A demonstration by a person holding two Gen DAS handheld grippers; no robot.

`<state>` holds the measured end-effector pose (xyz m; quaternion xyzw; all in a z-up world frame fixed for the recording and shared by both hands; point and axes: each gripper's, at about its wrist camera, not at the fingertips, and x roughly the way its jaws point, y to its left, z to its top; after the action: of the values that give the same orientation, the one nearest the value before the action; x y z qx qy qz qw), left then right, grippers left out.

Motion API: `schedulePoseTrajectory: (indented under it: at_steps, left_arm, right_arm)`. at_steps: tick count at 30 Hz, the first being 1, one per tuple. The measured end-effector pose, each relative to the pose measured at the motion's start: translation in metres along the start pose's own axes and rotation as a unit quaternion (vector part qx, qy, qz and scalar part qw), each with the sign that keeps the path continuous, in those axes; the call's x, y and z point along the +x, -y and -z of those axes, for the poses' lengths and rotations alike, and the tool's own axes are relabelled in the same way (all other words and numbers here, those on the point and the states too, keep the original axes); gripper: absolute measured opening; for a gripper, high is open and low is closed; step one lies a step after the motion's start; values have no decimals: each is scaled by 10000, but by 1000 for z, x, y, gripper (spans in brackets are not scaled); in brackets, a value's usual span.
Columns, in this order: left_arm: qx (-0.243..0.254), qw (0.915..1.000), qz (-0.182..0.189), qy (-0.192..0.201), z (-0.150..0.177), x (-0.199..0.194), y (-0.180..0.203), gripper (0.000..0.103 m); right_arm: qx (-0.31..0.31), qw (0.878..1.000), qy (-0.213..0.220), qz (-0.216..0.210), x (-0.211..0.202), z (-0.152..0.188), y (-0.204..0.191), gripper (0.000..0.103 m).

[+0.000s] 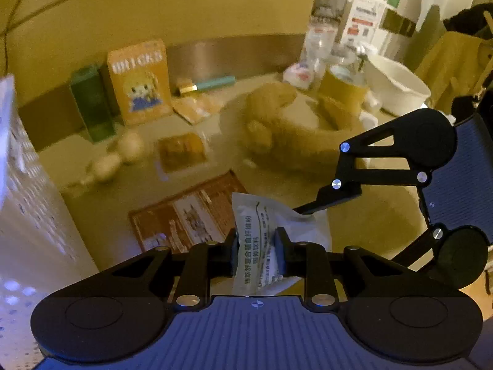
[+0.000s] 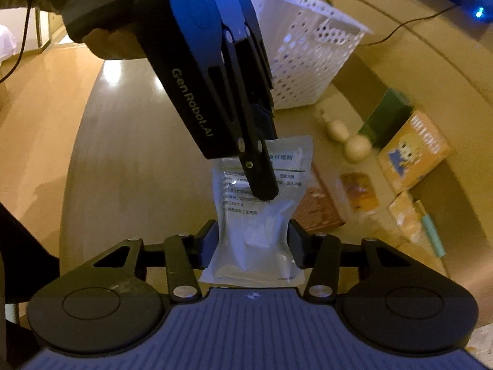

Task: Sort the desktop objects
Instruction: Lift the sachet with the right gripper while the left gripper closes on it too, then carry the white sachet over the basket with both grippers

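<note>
Left gripper [image 1: 257,254] pinched narrow on a white pouch [image 1: 271,246] with printed Chinese text, pads pressed against it from both sides. In the right wrist view the same white pouch [image 2: 258,215] sits between the right gripper [image 2: 252,243] fingers, which are set wider; they look to touch its edges but whether they grip it cannot be told. The left gripper [image 2: 262,185] comes in from above there, fingers closed on the pouch's upper half. Right gripper [image 1: 308,209] also shows in the left view, one fingertip against the pouch's top right corner. Pouch is held above the tabletop [image 2: 138,154], over a brown printed card [image 1: 188,215]. Farther back: orange box [image 1: 138,81] upright beside a green box [image 1: 91,103], two pale wooden balls [image 1: 120,154], a small orange packet [image 1: 181,151], blurred. White perforated basket [image 2: 308,46] stands on the tabletop behind the left gripper. White bowl [image 1: 394,86] at far right, near clutter too blurred to name.
</note>
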<state>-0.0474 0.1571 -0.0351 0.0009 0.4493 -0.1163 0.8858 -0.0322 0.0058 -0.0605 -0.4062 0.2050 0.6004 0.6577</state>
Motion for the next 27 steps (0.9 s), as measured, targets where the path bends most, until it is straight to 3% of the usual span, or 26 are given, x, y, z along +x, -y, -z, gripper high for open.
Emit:
schedulePoseTrajectory:
  at_steps: [14,27]
  left_arm:
    - [116,9958,-485,763,-38,-60,1,21]
    - [80,9791,-1480,1393,-46,-150,-42,26]
  right_arm:
    - [-336,9976,318,514,-34,-42,28,53]
    - [-1035,9887,801,727,-43,-137,40,52]
